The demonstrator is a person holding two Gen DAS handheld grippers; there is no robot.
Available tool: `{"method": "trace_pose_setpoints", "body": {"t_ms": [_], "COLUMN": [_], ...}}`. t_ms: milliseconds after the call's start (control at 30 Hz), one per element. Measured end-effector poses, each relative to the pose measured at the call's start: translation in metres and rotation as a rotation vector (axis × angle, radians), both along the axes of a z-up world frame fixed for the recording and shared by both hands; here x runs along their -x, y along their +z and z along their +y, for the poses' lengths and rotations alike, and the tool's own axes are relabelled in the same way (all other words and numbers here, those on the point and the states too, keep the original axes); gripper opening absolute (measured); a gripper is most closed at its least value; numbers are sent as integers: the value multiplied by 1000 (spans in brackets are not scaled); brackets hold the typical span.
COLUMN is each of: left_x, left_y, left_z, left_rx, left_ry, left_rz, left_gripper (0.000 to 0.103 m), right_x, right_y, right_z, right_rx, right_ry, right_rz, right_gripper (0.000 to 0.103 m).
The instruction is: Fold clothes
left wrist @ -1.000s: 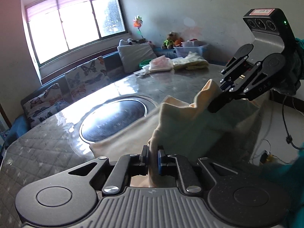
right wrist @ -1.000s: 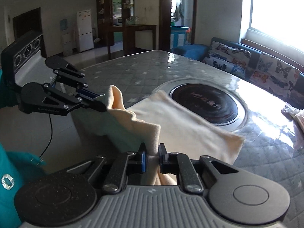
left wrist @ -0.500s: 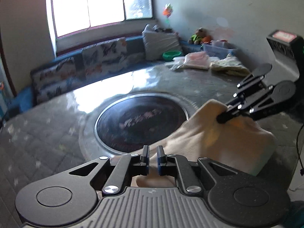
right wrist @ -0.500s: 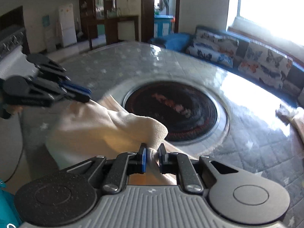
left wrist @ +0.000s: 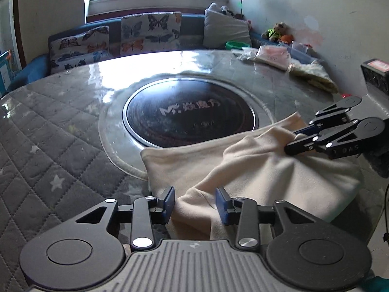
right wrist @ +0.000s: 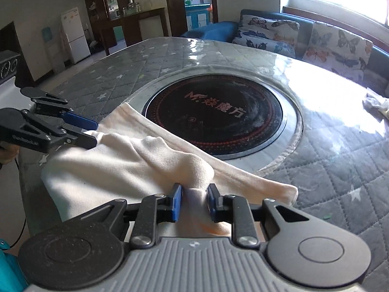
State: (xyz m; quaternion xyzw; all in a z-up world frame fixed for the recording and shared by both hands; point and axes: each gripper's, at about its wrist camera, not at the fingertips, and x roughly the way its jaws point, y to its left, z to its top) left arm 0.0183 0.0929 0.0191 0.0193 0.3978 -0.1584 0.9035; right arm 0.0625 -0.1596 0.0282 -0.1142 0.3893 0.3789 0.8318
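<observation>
At the near edge of the worktop (left wrist: 60,131), the left tool (left wrist: 195,203) has its jaws opening, and a raised ridge of the cream garment (left wrist: 255,170) lies in the gap between its blue pads without either pad pressing on it. The right tool (right wrist: 193,202) is also opening; a pinched fold of the same cream garment (right wrist: 109,170) stands between its pads, which sit just beside the cloth, and whether they touch it is hard to tell. Each tool shows in the other's view, low over the fabric at opposite ends of one humped fold. The garment lies folded over on itself along the near edge, its far border just beside the steel ring of the round black cooktop (right wrist: 214,114) set in the middle of the worktop. The worktop wears a grey quilted cover with white stars under glossy clear film. At its far right edge lie bagged clothes (left wrist: 272,54), and a sofa with butterfly cushions (left wrist: 150,32) runs behind.
</observation>
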Motion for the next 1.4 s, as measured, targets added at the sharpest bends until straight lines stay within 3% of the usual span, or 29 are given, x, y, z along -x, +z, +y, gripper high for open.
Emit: {"method": "trace_pose_setpoints", "body": {"t_ms": [33, 167, 400, 533, 633, 733, 833, 900, 1100, 1200, 1333, 1400], "left_x": [0, 5, 12, -7, -22, -31, -34, -35, -43, -43, -53, -62], "left_y": [-1, 3, 42, 33, 12, -1, 4, 9, 14, 24, 20, 12], "left_z": [-1, -6, -5, -6, -8, -10, -9, -7, -9, -12, -26, -30], "left_rx": [7, -20, -55, -110, -143, -168, -157, -154, -145, -105, -152, -172], "left_ry": [-3, -9, 29, 88, 119, 141, 153, 160, 141, 85, -26, -57], "left_rz": [-2, -56, -225, -245, -197, -181, -201, -223, -209, -223, -218, -189], "left_gripper": [20, 7, 6, 6, 6, 6, 6, 6, 12, 24, 42, 43], "right_x": [1, 4, 7, -9, -24, -30, -31, -31, -43, -51, -55, -54], "right_y": [0, 4, 39, 33, 10, -8, -8, -5, -2, -4, -9, -10], "right_z": [0, 3, 7, 17, 25, 31, 31, 28, 24, 26, 27, 28], "right_rx": [1, 7, -25, -45, -19, 24, 12, 4, -44, -37, -26, -33], "right_ry": [2, 13, 21, -25, -63, -80, -85, -86, -113, -108, -111, -109], "right_rz": [-3, -21, -156, -187, -132, -123, -115, -115, -44, 1, 32, 40], "right_gripper": [21, 10, 9, 9, 11, 21, 32, 33, 35, 34, 34, 28]}}
